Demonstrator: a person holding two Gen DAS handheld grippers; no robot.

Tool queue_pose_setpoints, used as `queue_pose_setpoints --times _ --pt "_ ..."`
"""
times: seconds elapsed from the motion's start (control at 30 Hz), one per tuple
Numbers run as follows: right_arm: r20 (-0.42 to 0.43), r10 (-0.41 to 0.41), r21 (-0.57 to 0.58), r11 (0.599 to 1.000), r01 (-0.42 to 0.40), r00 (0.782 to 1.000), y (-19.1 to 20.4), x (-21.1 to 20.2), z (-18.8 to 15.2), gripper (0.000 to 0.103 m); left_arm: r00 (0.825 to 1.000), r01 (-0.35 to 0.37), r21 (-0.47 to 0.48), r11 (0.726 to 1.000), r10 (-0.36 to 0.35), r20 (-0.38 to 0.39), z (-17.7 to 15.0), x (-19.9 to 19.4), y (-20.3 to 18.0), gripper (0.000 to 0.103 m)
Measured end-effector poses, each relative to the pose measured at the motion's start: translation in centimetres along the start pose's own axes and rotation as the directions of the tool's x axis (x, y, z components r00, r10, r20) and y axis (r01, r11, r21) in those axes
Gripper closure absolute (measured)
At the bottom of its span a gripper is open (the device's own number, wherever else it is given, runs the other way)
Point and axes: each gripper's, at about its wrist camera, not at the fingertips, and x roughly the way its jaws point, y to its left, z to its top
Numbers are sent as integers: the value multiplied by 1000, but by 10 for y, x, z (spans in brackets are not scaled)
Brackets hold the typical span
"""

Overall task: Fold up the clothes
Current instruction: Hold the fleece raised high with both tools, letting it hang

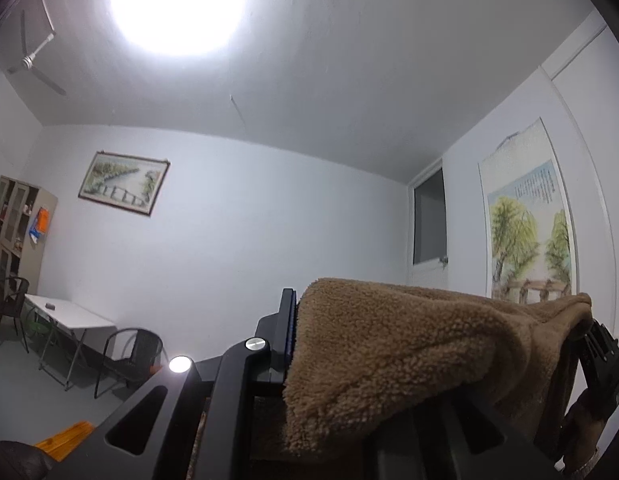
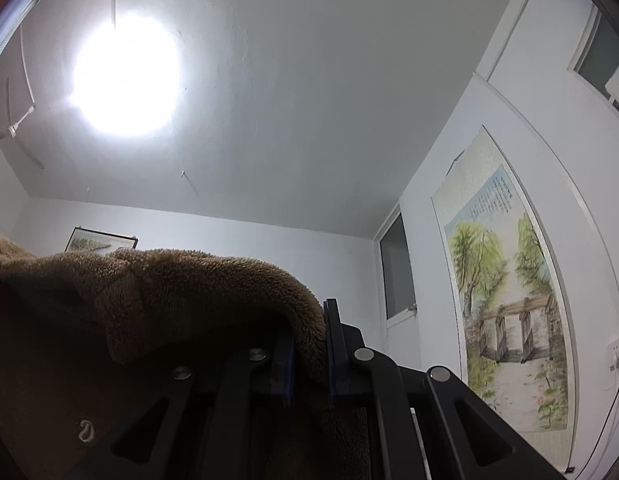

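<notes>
A brown fleece garment (image 1: 389, 352) hangs stretched between my two grippers, both tilted up toward the ceiling. In the left wrist view my left gripper (image 1: 305, 316) is shut on one edge. Its left finger (image 1: 288, 320) shows, and the fleece drapes over and hides the other finger. The black body of the right gripper (image 1: 603, 354) holds the far end at the right edge. In the right wrist view my right gripper (image 2: 309, 344) is shut on a fold of the fleece garment (image 2: 169, 288), which falls away to the left. A small white embroidered mark (image 2: 86, 431) shows low down.
A bright ceiling light (image 1: 177, 4) and a ceiling fan (image 1: 29, 60) are overhead. A white folding table (image 1: 69, 316) with black chairs (image 1: 133, 356) and a cabinet (image 1: 17, 224) stand at the left. A scroll painting (image 2: 509, 300) hangs on the right wall beside a door (image 2: 397, 280).
</notes>
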Motion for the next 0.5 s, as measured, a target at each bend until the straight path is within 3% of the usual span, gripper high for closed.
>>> queue_pose_setpoints --times 0.27,0.4,0.5 --pt "-93 16 -19 1000 -18 996 -11 11 -26 92 996 -30 16 999 31 -84 -16 11 -10 89" --pt "-188 54 27 998 -50 981 -16 34 -44 92 991 -45 23 999 47 -122 -25 25 -15 92" --pt "-282 96 74 994 -78 955 -23 60 -56 92 987 -55 27 998 59 -148 -32 36 -16 92"
